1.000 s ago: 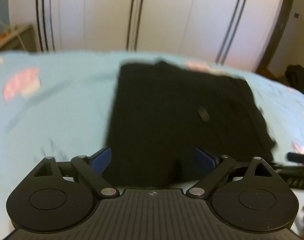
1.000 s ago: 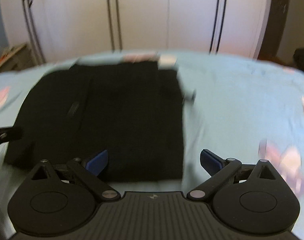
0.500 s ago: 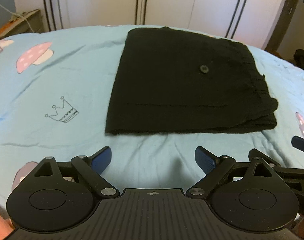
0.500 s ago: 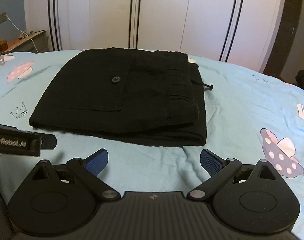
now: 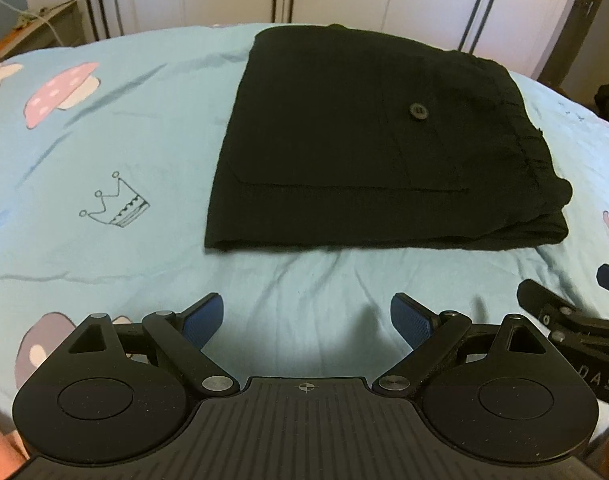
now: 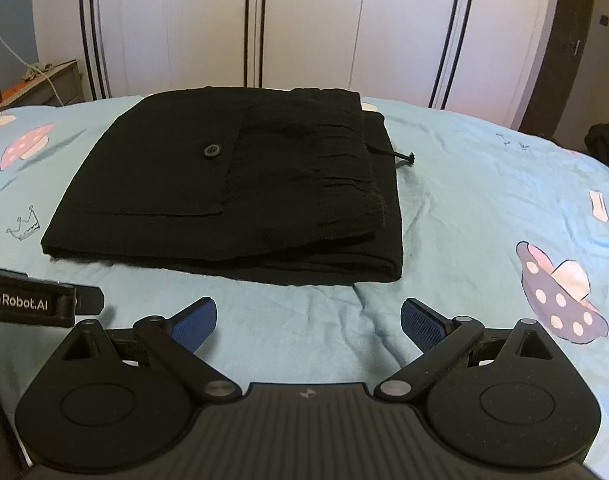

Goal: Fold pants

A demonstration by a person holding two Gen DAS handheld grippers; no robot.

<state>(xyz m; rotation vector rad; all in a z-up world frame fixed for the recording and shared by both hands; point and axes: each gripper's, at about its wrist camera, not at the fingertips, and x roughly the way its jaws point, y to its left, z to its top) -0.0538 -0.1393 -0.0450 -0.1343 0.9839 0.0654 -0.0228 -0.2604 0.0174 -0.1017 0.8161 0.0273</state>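
The black pants [image 5: 364,148] lie folded into a compact rectangle on the light blue bedsheet [image 5: 104,140], back pocket and button facing up, waistband to the right. In the right wrist view the pants [image 6: 232,184] lie just beyond the fingers, a drawstring end poking out at the right. My left gripper [image 5: 306,320] is open and empty, hovering over the sheet short of the pants' near edge. My right gripper [image 6: 308,320] is open and empty, also short of the near edge. Each gripper shows at the edge of the other's view.
The sheet has mushroom and crown prints [image 5: 116,204]. White wardrobe doors [image 6: 304,20] stand behind the bed. A small side table with a cable [image 6: 36,84] is at the far left. A dark object [image 5: 608,100] sits beyond the bed's right edge.
Both grippers have pulled back from over the pants toward the near side of the bed. The pants stay flat and folded. Both stay open.
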